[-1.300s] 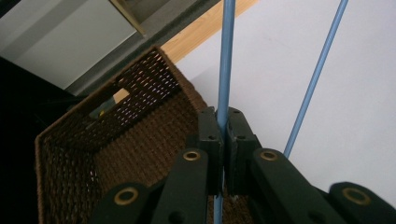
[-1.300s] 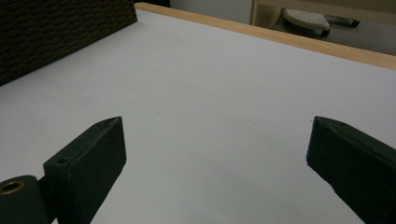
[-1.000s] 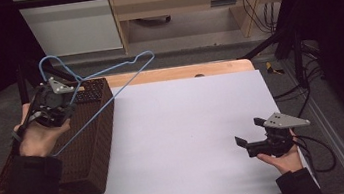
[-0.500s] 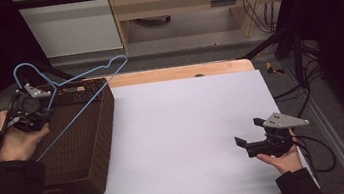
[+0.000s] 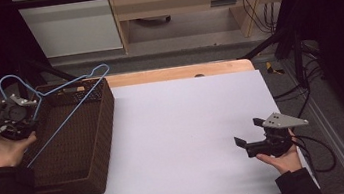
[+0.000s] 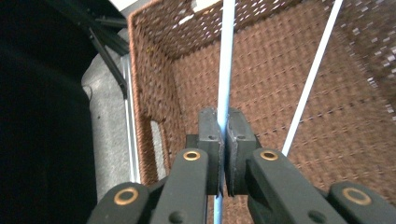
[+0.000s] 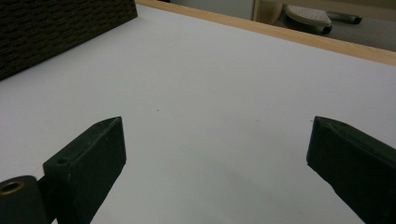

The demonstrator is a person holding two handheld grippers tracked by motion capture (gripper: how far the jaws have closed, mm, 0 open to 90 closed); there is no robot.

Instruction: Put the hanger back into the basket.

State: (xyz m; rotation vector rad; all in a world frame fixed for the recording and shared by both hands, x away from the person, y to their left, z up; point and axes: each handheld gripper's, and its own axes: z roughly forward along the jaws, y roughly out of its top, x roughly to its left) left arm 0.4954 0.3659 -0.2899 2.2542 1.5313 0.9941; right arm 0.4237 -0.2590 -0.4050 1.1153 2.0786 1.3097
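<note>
A light blue wire hanger (image 5: pixel 67 98) hangs tilted over the brown wicker basket (image 5: pixel 95 137) at the table's left. My left gripper (image 5: pixel 14 118) holds it near the hook, above the basket's left rim. In the left gripper view the jaws are shut on the hanger's blue wire (image 6: pixel 226 65), with the basket's woven floor (image 6: pixel 355 116) below and a second hanger wire (image 6: pixel 313 74) crossing to the right. My right gripper (image 5: pixel 248 138) rests low over the white table top at the front right, its jaws wide open with nothing between them (image 7: pixel 215 154).
The white table top (image 5: pixel 189 125) stretches between the basket and my right hand, with a wooden strip (image 5: pixel 177 72) along its far edge. A corner of the basket (image 7: pixel 56 32) lies off to the left in the right gripper view. Cables trail at the right side (image 5: pixel 317 143).
My left gripper has carried the hanger leftward and slightly down, from over the basket's middle to its left rim. The right gripper has stayed put.
</note>
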